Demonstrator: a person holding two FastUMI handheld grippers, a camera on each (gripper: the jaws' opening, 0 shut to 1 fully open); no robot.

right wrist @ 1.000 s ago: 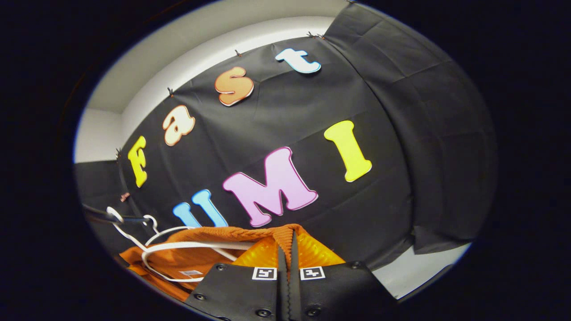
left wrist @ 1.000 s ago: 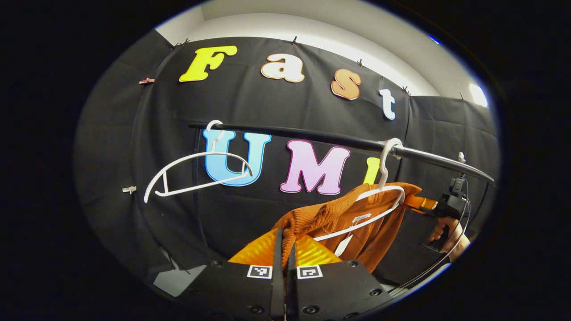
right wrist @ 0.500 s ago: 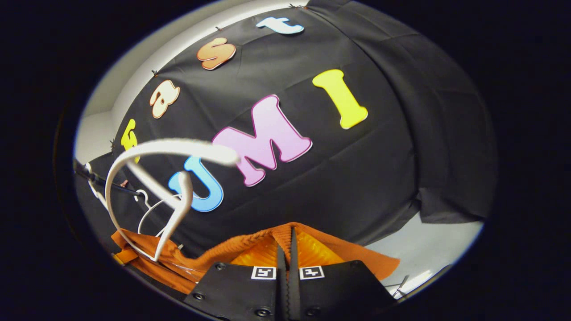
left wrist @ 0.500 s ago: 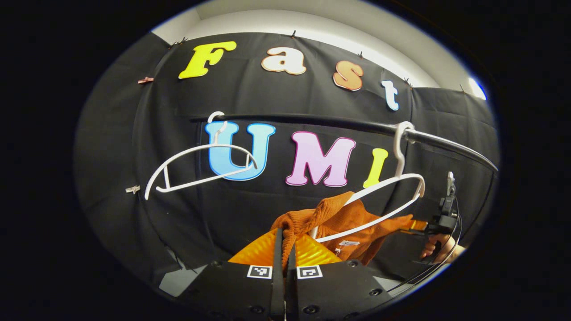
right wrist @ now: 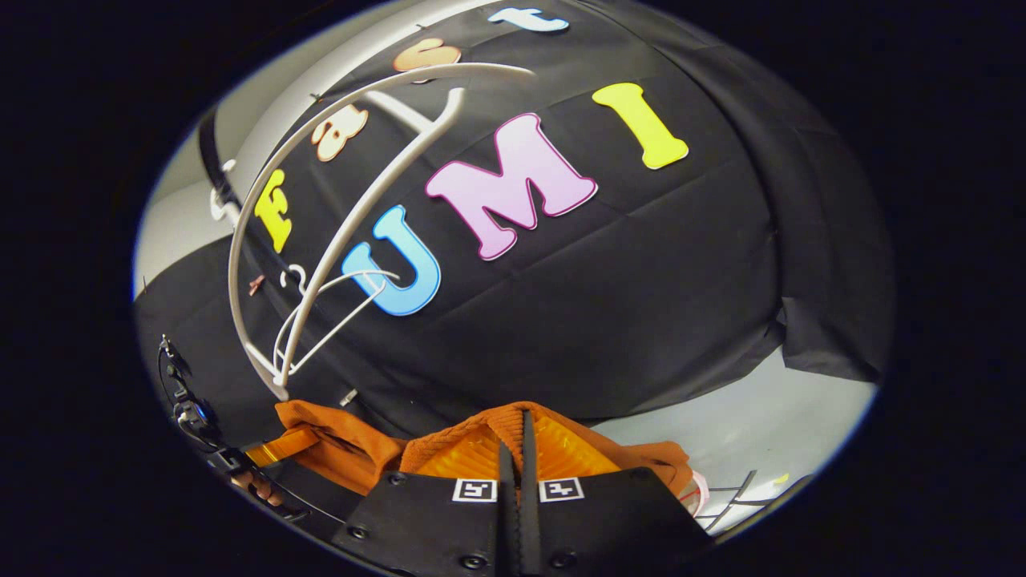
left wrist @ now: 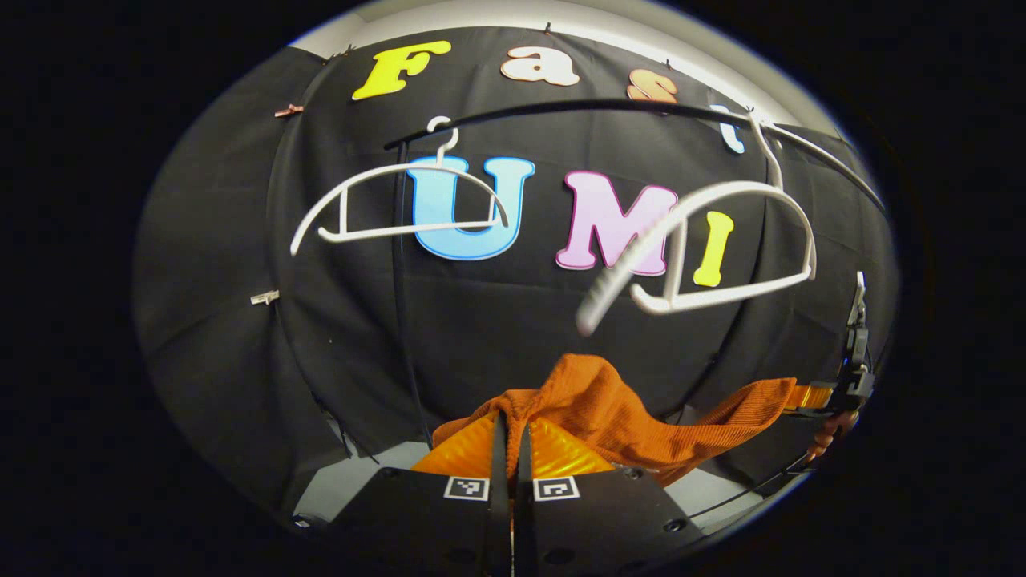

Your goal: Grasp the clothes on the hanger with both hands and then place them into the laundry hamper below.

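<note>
Sweater (left wrist: pixel 609 409) now pulled free of white hanger (left wrist: pixel 721 240) left bare on rail (left wrist: pixel 577 106), stretched low between left claw (left wrist: pixel 510 437) and right claw (right wrist: pixel 519 433), both clamped on fabric, ready for lowering toward hamper (right wrist: pixel 733 497) below.

This is a staged recording booth, not a lived-in home: black cloth (left wrist: pixel 481 320) is clipped up as its wall. In front of that cloth a dark metal rail (left wrist: pixel 561 108) carries bare white plastic hangers (left wrist: pixel 401 204), laundry-corner style.
</note>
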